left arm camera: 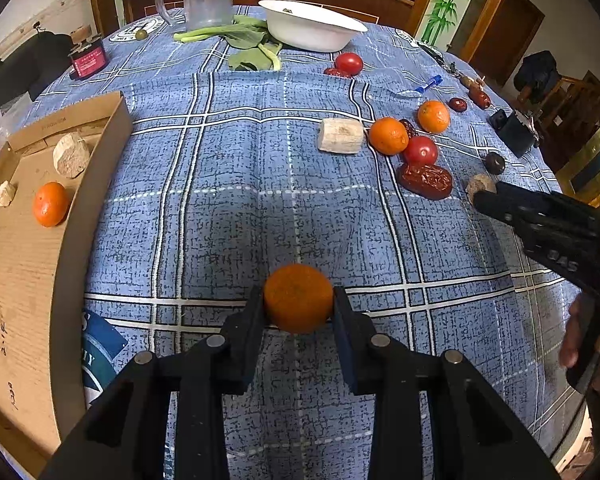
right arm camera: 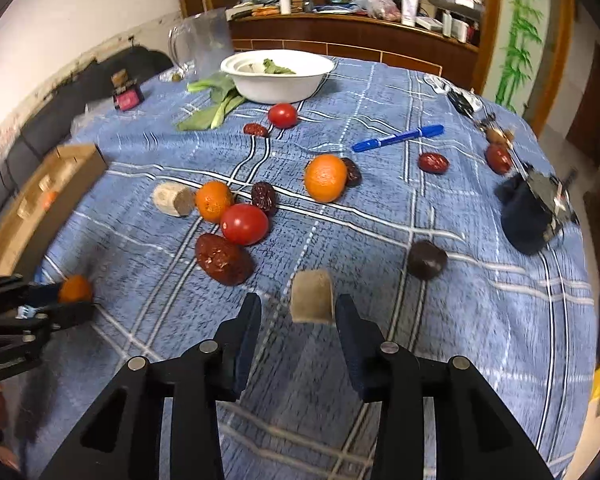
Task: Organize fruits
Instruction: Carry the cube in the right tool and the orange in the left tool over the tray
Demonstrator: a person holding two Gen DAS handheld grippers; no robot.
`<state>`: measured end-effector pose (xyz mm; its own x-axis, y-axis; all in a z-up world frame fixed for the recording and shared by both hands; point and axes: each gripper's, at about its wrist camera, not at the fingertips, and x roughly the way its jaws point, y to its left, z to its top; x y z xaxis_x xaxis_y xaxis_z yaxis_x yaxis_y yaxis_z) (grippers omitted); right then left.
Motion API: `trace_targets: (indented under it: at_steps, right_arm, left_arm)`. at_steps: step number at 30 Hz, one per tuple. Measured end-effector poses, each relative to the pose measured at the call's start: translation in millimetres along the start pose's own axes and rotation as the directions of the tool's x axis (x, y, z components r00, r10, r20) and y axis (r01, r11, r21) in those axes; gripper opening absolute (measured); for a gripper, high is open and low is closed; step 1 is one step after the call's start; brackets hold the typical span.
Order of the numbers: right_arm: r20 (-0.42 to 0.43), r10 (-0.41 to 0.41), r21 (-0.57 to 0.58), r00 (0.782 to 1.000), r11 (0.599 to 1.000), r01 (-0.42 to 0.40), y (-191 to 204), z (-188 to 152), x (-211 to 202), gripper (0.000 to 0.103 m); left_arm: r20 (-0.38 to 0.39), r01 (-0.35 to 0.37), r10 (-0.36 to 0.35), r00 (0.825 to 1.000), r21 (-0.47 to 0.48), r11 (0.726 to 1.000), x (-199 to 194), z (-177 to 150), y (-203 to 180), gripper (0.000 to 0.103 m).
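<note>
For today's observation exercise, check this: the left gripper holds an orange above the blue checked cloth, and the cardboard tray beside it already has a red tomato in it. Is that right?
Not quite. The left gripper does hold an orange above the blue checked cloth, but the cardboard tray already has another orange in it, not a tomato, alongside pale chunks. The left wrist view shows it.

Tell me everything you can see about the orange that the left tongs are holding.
The orange is small, round and slightly flattened, with dull, finely pitted peel and no stem or leaf showing. The left tongs are shut on it, one black pad pressing each side. It looks lifted just above the blue checked tablecloth, though contact underneath cannot be told, near the table's front edge, right of the cardboard box.
</note>
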<state>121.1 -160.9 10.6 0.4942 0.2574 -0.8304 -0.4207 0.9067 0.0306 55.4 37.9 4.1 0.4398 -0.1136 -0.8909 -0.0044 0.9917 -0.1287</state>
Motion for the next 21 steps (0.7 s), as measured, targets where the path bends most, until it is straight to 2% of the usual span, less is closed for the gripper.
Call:
trace_targets:
  at_steps: [3,4,10,13,21]
  right_arm:
    - [-0.013,-0.025,-0.005,1.0,1.0,0.025,-2,1,10,0.038]
    - [-0.023,-0.024,0.004,0.999,1.0,0.024,-5,1,13,0.024]
    - [-0.019,-0.014,0.014,1.0,1.0,0.014,-9,-7,0,0.024]
    - [0.003,0.002,0.028,1.0,1.0,-0.002,-7,-12,-19,0.024]
    - [0.031,0.001,-0.007,1.0,1.0,-0.001,22,-33,-56,0.025]
  left_arm:
    - [0.007,0.001,-0.001,1.0,0.006,1.0,0,0,0,0.031]
    - [0.011,0.001,-0.001,1.0,0.008,1.0,0,-1,0,0.031]
    - [0.034,0.01,-0.01,0.999,0.01,1.0,-1,-2,2,0.031]
    - [0.034,0.043,-0.043,0.999,-0.01,0.999,-6,-3,5,0.031]
    - [0.057,0.077,-0.077,0.995,-0.008,0.997,-33,-12,6,0.031]
